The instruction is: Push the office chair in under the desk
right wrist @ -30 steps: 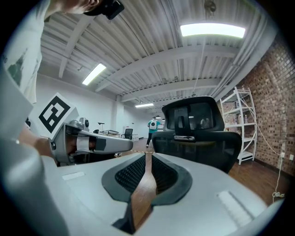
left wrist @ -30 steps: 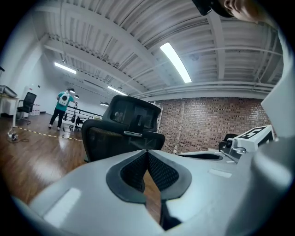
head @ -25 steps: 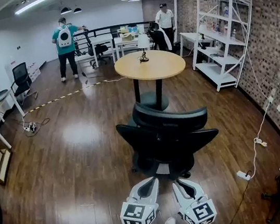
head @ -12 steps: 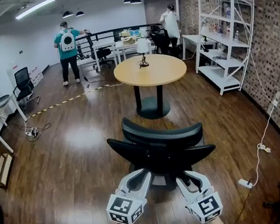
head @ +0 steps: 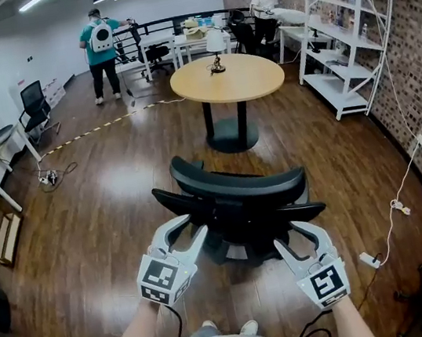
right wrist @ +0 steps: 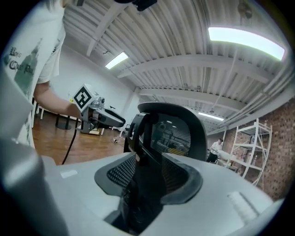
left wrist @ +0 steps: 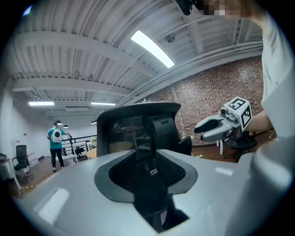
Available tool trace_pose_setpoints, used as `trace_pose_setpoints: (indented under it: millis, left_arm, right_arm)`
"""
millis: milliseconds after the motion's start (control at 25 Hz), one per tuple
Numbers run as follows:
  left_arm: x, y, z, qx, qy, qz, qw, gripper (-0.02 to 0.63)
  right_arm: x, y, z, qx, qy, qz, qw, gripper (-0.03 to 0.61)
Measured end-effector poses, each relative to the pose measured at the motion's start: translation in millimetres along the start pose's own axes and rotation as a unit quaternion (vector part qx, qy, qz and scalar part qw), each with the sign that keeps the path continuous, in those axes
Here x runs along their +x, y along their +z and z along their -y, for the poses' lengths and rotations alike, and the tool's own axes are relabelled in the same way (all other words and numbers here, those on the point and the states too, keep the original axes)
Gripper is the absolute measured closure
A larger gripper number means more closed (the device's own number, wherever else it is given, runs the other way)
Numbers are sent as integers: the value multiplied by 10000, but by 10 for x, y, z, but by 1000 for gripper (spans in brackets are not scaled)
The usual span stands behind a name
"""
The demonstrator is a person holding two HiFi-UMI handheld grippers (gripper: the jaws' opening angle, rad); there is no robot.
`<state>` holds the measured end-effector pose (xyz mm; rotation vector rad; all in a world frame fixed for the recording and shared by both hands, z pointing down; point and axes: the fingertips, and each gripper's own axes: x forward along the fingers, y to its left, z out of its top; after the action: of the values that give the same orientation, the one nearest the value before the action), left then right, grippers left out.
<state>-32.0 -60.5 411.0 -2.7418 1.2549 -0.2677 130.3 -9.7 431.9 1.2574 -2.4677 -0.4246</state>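
Presently the chair stands on the floor, well apart from the round bench, its back toward the operator. The left gripper and right gripper sit just behind the backrest, one at each side. Both sets of jaws have just been opening and stand apart. The backrest shows ahead through each gap, with no pad pressing on it.

Risk one: with no grip taken, an uneven shove would likely swivel the seat or send the castors off line.

Risk two: the chair base may strike the bench's foot and jolt the lamp.
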Motion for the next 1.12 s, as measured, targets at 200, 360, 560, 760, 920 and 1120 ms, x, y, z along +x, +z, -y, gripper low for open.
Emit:
trace_pose_setpoints:
  millis: [200, 360, 560, 760, 920, 1120]
  left_arm:
    - [131, -125, -252, 380, -10, -321, 9988, 446]
    - [251, -313, -447, 799, -207, -645, 9945, 432]
    - [438, -484, -662, 1306, -511, -1014, 9849, 385]
    - [528, -792, -875, 1597, -732, -1537, 9724, 342]
    - [583, -964, -995, 1996, -1015, -1895, 9560, 321]
    - [633, -1013, -1022, 2207, -1489, -2131, 9401, 299]
  right_arm:
    - [49, -131, 168, -524, 95, -384, 9978, 406]
    - [129, -253, 248, -1015, 218, -819, 9912, 387]
    - [229, -359, 441, -1489, 273, -1246, 9806, 365]
    - [268, -551, 526, -1758, 297, -1796, 9674, 365]
    - [325, -743, 635, -1917, 407, -2211, 9554, 347]
    - [388, -870, 712, -1931, 693, -2590, 9438, 325]
